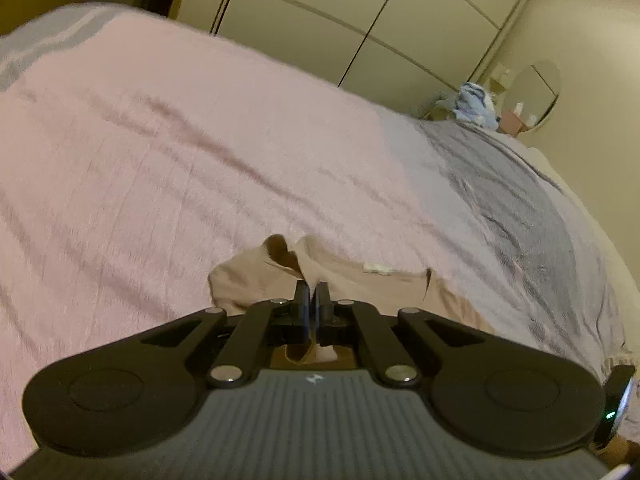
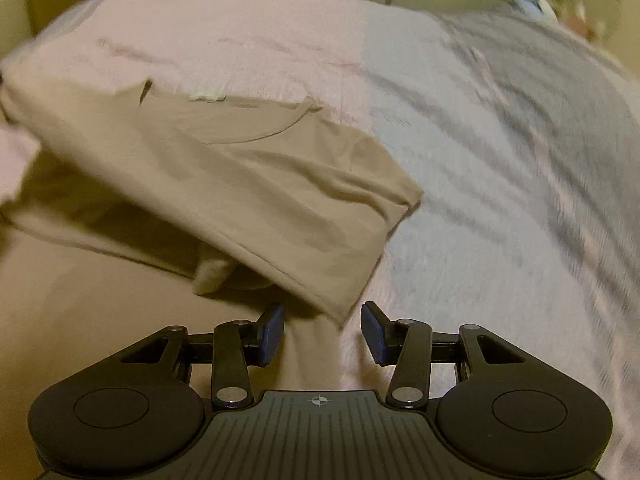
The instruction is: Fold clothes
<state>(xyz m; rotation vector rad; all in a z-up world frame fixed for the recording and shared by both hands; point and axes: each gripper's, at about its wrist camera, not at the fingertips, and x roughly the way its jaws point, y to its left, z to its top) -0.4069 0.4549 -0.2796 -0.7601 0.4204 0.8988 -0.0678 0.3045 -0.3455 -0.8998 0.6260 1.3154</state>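
Beige shirt [image 2: 248, 184], creased, part-lifted

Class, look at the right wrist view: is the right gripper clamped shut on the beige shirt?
No. The right gripper stands open, its blue pads apart, and the beige shirt's hem hangs just beyond them, ungripped.
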